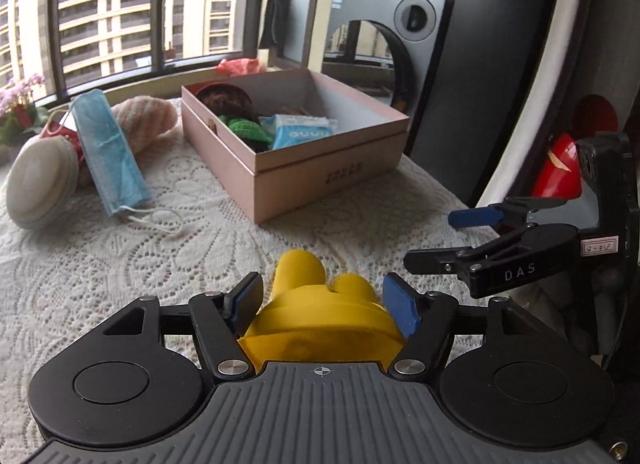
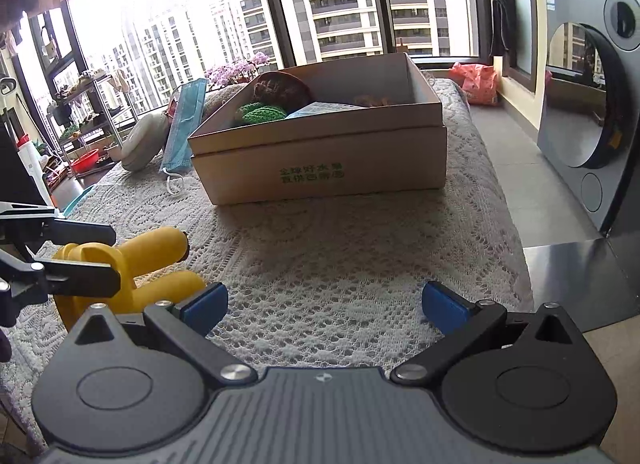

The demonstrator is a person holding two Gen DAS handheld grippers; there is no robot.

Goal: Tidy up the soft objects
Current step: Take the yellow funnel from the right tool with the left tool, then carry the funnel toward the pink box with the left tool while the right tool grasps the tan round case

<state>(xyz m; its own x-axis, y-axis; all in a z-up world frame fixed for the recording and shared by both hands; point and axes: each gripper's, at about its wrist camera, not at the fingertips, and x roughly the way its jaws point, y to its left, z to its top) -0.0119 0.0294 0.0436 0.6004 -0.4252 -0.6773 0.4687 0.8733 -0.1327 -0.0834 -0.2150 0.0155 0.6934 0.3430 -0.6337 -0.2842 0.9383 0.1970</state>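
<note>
The left gripper [image 1: 320,302] has its blue pads [image 1: 401,305] wide apart, one on each side of a yellow soft toy [image 1: 320,316]. The pads do not squeeze it. The toy lies on the white lace cloth [image 1: 200,248]. The right gripper [image 2: 325,304] is spread wide too, with only cloth between its fingers. Farther back sits a pink box [image 1: 320,176] with a green knit thing [image 1: 248,130] and a blue packet [image 1: 298,132] inside. Beside the box lie a blue face mask [image 1: 108,148], a fluffy pink thing [image 1: 146,120] and a round white pouch [image 1: 40,184].

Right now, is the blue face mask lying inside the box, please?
No, the blue face mask lies on the lace cloth left of the box.
</note>
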